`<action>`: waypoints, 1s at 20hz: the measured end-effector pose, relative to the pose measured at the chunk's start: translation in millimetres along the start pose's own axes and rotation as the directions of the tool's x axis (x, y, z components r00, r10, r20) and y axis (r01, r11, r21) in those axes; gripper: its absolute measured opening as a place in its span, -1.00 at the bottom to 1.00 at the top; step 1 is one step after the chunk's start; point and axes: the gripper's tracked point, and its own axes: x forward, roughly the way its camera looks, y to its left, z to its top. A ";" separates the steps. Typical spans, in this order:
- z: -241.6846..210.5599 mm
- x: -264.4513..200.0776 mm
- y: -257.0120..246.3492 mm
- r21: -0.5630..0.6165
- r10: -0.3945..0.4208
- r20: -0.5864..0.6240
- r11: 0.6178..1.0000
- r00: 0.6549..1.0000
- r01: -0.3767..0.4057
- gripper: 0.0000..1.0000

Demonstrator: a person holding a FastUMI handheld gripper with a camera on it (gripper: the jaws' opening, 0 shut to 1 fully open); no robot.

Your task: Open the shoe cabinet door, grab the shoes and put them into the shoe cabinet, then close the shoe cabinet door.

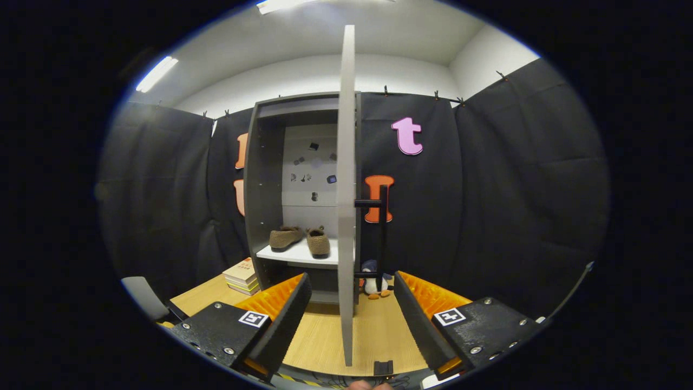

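Gripper fingers stand wide apart and hold nothing, with the free edge of the shoe cabinet door rising between them, seen edge-on as a thin pale slab. Neither finger touches that edge; there is open room on both sides of it.

Taking the door as landmark: the shoe cabinet stands open just left of it, dark-walled with a pale back panel. On its white shelf sit 2 brown shoes, side by side and well inside the front lip (the right one reaches closer to the door). Space above the shoes is free up to the cabinet top.

Right of the door, a black bar handle juts out from its face, upright. Low behind that handle sits a small penguin toy on the wooden table. Left of the cabinet's foot lies a stack of books, near the table edge.
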 end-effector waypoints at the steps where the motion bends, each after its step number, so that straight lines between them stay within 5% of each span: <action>1: 3.4 1.3 -8.6 -0.002 -0.011 0.014 1.000 1.000 0.011 0.91; 9: 12.0 38.9 -52.6 -0.001 -0.079 0.027 0.997 0.996 0.079 0.91; 20: 10.9 45.1 -8.1 -0.016 -0.047 0.016 0.999 0.999 0.048 0.79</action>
